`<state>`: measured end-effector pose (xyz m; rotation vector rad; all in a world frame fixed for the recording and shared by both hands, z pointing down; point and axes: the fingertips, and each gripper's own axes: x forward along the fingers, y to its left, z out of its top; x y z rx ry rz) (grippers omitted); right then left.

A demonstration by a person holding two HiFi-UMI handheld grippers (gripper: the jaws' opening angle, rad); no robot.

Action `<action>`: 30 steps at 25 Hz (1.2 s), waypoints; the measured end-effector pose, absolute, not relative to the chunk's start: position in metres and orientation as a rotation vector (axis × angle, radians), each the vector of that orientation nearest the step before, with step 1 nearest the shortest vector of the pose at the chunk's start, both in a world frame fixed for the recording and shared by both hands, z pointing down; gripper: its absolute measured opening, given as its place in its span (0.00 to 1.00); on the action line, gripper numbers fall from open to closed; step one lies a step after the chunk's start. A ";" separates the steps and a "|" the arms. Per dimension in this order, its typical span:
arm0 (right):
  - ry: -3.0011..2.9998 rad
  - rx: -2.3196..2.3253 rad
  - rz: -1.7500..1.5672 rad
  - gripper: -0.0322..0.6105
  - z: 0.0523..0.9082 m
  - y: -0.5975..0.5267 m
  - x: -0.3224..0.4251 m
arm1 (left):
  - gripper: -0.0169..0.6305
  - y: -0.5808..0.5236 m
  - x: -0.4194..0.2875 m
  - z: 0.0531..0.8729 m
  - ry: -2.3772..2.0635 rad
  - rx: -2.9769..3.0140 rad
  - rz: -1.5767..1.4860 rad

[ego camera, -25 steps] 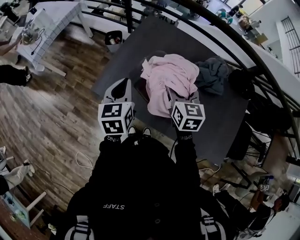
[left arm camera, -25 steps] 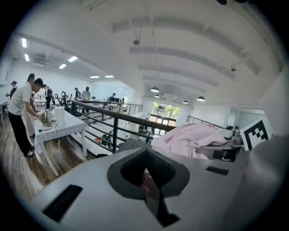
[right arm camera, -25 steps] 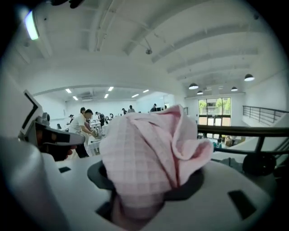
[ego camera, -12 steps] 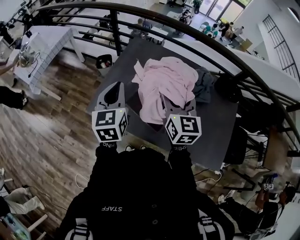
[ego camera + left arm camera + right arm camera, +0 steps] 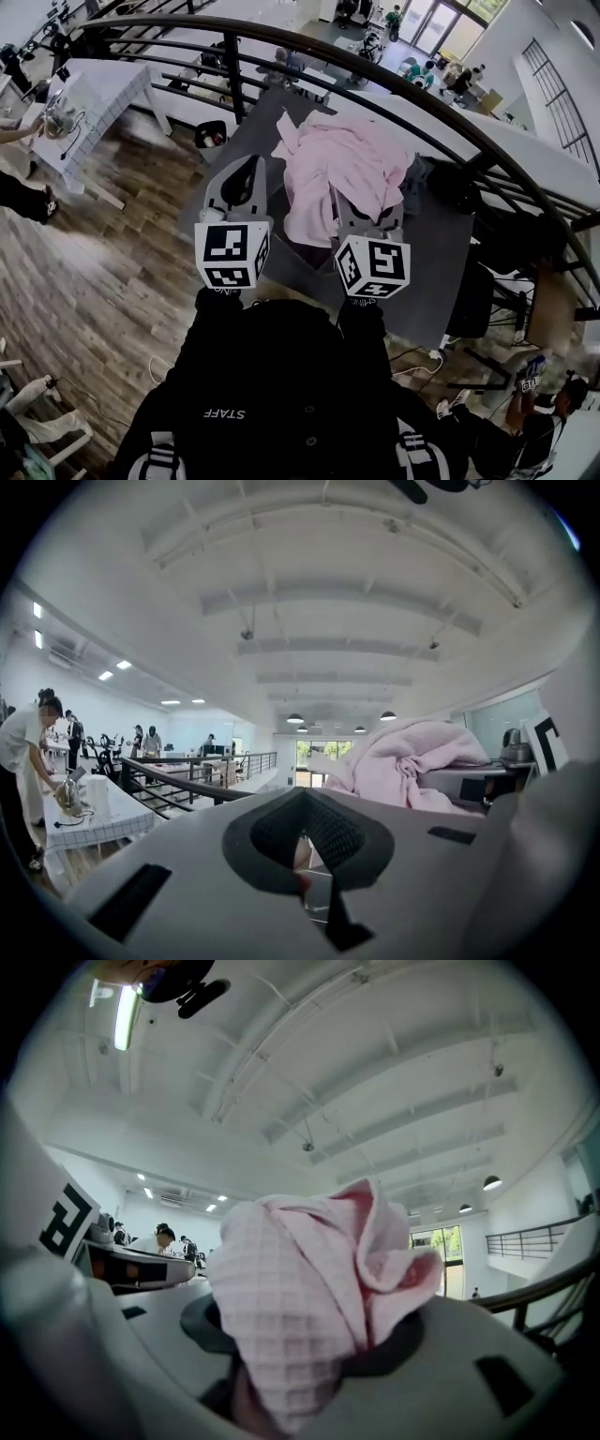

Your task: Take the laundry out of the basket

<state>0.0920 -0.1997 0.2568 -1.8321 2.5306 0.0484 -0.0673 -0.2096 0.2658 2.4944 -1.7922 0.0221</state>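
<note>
Above the grey table (image 5: 441,253), the pink waffle-weave cloth (image 5: 342,178) is hanging in a loose bunch, its upper folds spreading away from the person and its near edge gathering into the right gripper (image 5: 367,208). Seen from the right gripper view, that cloth (image 5: 300,1316) is filling the space between the jaws, which are pinching a thick wad of it and standing part-way apart around the fabric. The basket itself is not showing clearly; something dark is lying under the cloth's lower edge, but I cannot tell whether that is its rim.

Just to the left, the left gripper (image 5: 246,169) is hovering beside the cloth without touching it. Its jaws are meeting at the tips with nothing caught between them.

Further out, a dark grey garment (image 5: 427,178) is lying on the table to the right of the pink one, and a black railing (image 5: 394,75) is curving behind the table.

Judging from this, the taking-out step is under way for the pink piece. The next move is likely calling for carrying it clear and laying it on a bare part of the table, perhaps with the left gripper opening to catch a trailing edge so the cloth is not dragging.
</note>
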 end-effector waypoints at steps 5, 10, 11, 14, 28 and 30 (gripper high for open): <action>2.533 -1.829 0.089 0.48 0.248 -0.198 0.088 | 0.03 -0.208 -0.069 0.261 -1.793 2.505 0.002; 2.538 -1.838 0.122 0.48 0.245 -0.197 0.088 | 0.03 -0.210 -0.068 0.259 -1.800 2.506 -0.011; 2.535 -1.841 0.124 0.48 0.245 -0.198 0.089 | 0.03 -0.210 -0.067 0.259 -1.798 2.509 -0.012; 2.529 -1.849 0.128 0.48 0.246 -0.198 0.090 | 0.03 -0.211 -0.067 0.260 -1.791 2.515 -0.013; 2.509 -1.865 0.130 0.48 0.247 -0.200 0.090 | 0.03 -0.216 -0.071 0.262 -1.787 2.519 -0.014; 2.510 -1.866 0.132 0.48 0.248 -0.201 0.090 | 0.03 -0.216 -0.071 0.262 -1.788 2.519 -0.014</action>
